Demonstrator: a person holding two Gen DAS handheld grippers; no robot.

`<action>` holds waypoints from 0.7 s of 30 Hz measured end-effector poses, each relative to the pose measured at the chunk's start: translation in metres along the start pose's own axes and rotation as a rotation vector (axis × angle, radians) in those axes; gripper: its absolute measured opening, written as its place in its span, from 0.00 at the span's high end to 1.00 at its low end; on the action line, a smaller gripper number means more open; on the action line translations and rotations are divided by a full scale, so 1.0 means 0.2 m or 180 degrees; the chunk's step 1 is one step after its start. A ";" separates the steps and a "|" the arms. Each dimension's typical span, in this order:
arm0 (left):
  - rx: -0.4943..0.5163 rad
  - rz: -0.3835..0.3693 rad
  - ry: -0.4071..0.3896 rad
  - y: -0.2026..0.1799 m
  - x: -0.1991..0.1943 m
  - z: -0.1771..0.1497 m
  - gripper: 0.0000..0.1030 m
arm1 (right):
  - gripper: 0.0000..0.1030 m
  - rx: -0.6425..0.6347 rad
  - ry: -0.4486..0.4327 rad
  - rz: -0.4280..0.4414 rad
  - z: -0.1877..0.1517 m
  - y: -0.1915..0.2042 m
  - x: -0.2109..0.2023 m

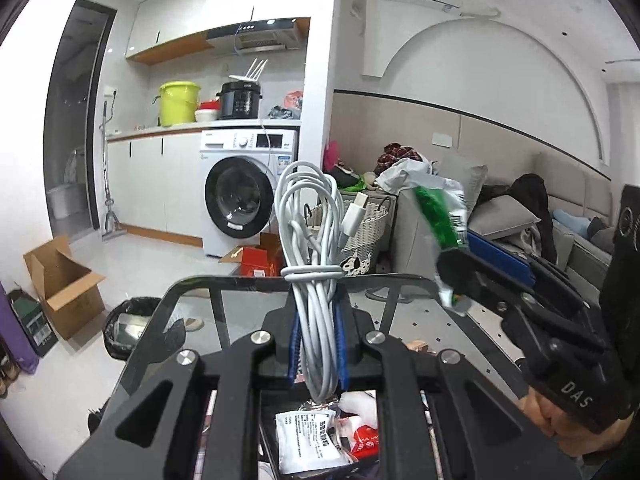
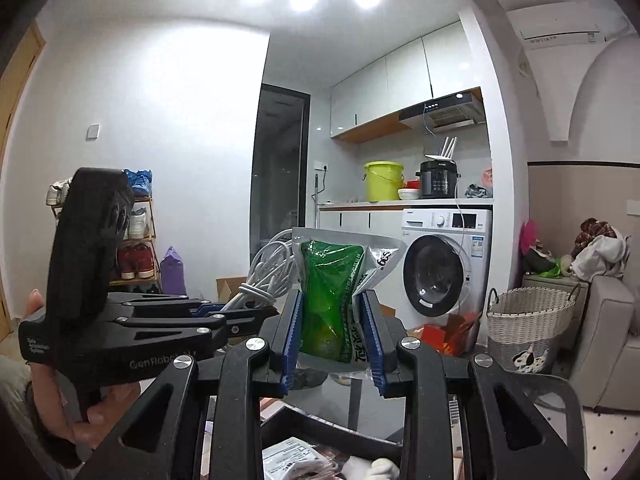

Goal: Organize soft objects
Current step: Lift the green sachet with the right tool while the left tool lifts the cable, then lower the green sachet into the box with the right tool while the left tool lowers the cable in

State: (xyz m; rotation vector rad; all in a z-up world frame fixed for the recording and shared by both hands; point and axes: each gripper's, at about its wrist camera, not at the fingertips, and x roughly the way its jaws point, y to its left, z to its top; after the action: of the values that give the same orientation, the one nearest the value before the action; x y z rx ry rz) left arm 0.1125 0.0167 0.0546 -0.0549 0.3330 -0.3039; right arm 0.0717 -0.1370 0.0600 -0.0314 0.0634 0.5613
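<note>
White cable bundle (image 1: 316, 264) clamped upright in left claw (image 1: 318, 350), above glass surface (image 1: 224, 300). Green snack pouch (image 2: 332, 300) pinched in right claw (image 2: 332, 344). Risk: slick pouch squeezed out; loose cable loops snagged, plug end swung against pouch.

left wrist: level, faces washer (image 1: 236, 200), close over table (image 1: 192, 296) | right wrist: same | shared: washer, basket (image 2: 532, 316)
</note>
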 end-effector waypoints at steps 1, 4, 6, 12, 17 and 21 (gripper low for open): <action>-0.0036 -0.0006 0.0024 0.01 0.01 0.00 0.88 | 0.72 0.0006 0.0021 -0.0002 -0.01 -0.01 0.00; -0.0010 0.0008 0.0058 0.00 0.02 -0.02 0.88 | 0.72 0.0038 0.0050 -0.0020 -0.01 -0.02 0.00; 0.0005 0.0009 0.0053 -0.01 0.01 -0.02 0.88 | 0.72 0.0055 0.0036 -0.0029 -0.01 -0.03 0.01; 0.0015 0.0025 0.0075 -0.02 0.01 -0.02 0.88 | 0.72 0.0026 0.0111 -0.0040 -0.02 -0.02 0.03; -0.0008 0.0056 0.0292 -0.02 0.08 -0.02 0.88 | 0.72 0.0063 0.0393 -0.0107 -0.05 -0.03 0.09; -0.0036 0.0117 0.0593 -0.01 0.16 -0.05 0.88 | 0.72 0.0127 0.0665 -0.0172 -0.10 -0.05 0.15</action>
State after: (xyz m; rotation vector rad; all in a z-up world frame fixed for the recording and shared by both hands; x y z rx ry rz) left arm 0.1375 0.0044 0.0349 -0.0317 0.5199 -0.2714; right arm 0.1018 -0.1313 0.0389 -0.0526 0.2764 0.5011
